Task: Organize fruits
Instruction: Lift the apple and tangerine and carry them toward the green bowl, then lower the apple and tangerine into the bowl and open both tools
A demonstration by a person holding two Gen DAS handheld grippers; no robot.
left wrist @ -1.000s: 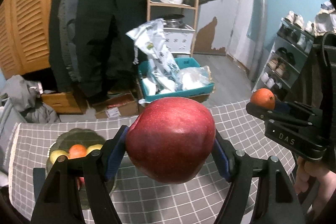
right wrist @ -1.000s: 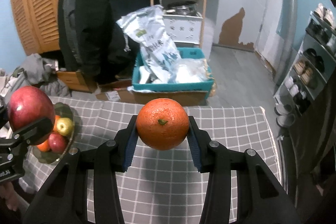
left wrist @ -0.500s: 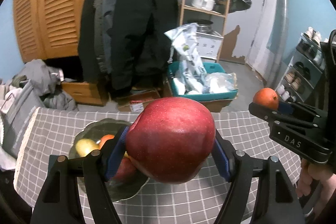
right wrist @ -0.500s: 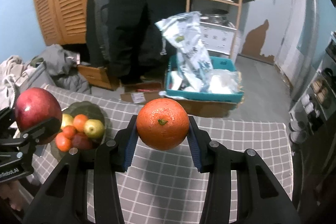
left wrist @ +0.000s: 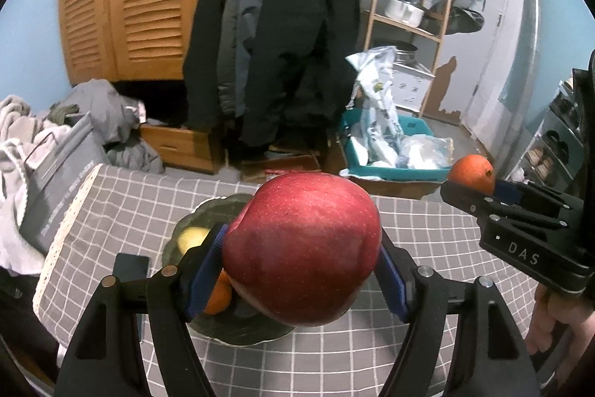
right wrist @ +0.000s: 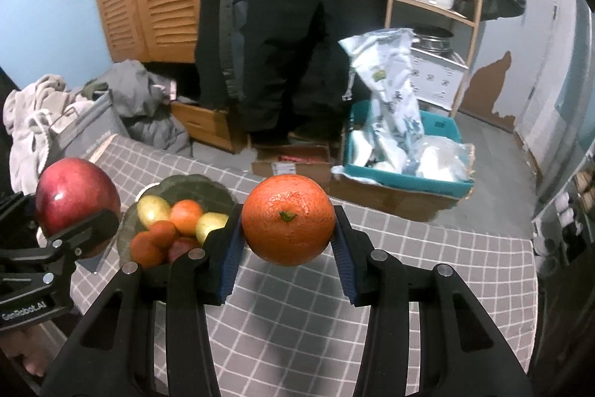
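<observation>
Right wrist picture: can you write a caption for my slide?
Right tongs clamp an orange above the checked tablecloth, beside a dish of fruit.

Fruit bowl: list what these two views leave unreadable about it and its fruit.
- Left wrist view: the red apple in the left gripper hides most of the fruit bowl.
- Right wrist view: the right gripper, shut on the orange, covers the bowl's near rim; the fruit count stays uncertain.

You have a big red apple (left wrist: 302, 248) and an orange (right wrist: 288, 219) aloft; more fruit fills the dark bowl (right wrist: 193, 186)
</observation>
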